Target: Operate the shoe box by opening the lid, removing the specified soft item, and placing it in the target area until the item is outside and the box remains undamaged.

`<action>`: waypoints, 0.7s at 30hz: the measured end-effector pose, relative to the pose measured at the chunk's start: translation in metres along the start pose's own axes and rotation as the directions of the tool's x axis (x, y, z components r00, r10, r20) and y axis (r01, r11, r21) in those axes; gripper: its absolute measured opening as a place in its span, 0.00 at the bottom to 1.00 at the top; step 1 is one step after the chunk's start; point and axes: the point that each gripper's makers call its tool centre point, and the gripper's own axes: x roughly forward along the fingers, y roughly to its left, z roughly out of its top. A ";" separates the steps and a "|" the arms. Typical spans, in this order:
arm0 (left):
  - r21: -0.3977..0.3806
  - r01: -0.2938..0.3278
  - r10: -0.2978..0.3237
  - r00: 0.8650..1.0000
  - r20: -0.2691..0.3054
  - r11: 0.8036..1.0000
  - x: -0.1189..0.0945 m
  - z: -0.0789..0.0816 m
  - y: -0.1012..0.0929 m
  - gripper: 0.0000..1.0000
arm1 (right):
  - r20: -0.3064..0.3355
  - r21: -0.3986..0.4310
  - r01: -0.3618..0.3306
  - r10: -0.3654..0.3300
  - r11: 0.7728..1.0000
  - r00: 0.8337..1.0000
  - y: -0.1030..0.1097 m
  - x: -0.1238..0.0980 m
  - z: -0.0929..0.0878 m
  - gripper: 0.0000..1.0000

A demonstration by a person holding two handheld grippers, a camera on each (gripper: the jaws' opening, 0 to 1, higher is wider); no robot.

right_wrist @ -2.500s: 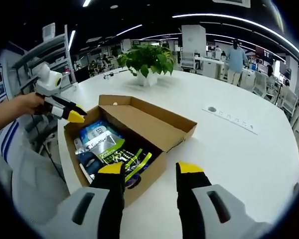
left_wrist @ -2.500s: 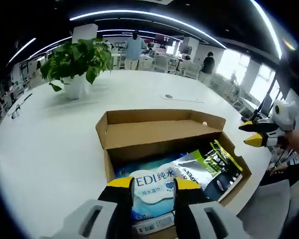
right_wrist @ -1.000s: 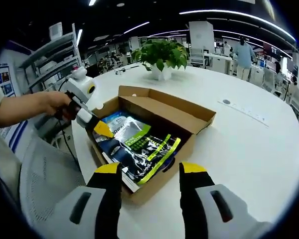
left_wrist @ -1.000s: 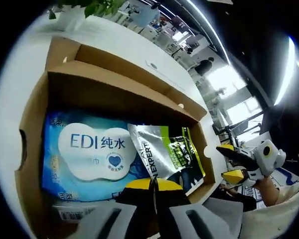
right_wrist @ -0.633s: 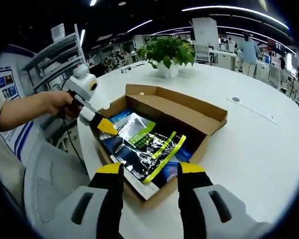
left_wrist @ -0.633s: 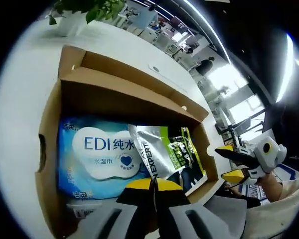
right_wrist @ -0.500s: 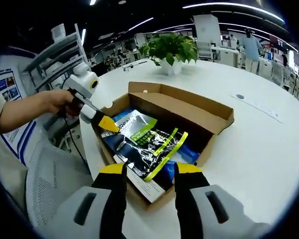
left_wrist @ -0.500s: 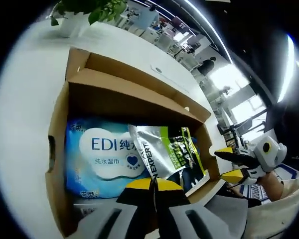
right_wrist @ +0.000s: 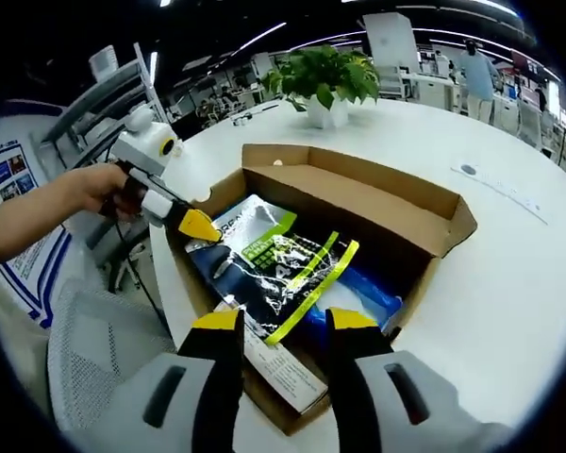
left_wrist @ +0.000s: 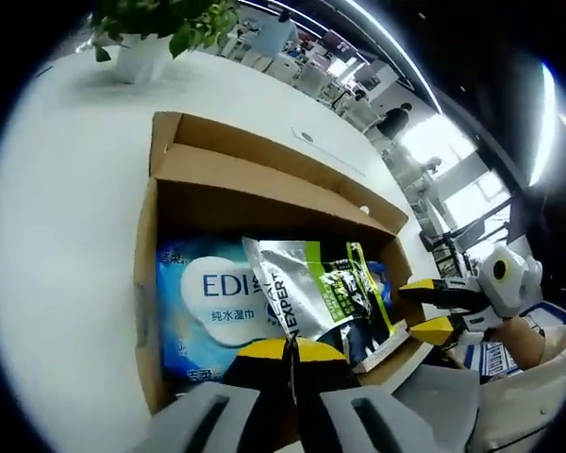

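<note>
The left gripper (left_wrist: 288, 347) has its yellow-tipped jaws pressed together at the near edge of the shoe box (left_wrist: 264, 179), pinching the corner of the silver and green pouch (left_wrist: 307, 288); from the right gripper view it reaches in from the person's bare forearm, tip (right_wrist: 196, 226) angled down onto that corner. The right gripper (right_wrist: 281, 326) hangs above the box's near end with its jaws parted, gripping nothing. In the left gripper view it sits at the far end of the box (left_wrist: 434, 309), held in a hand (left_wrist: 521, 332).
</note>
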 end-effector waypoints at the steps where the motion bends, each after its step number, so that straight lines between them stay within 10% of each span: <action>1: 0.006 -0.003 0.003 1.000 -0.001 1.000 0.000 0.000 0.001 0.00 | 0.000 0.003 -0.002 0.002 1.000 1.000 0.000 0.002 0.001 0.31; 21: 0.049 -0.008 0.008 1.000 0.008 0.999 -0.003 -0.002 0.004 0.00 | -0.053 -0.042 0.012 -0.014 0.999 0.998 -0.009 0.038 0.004 0.30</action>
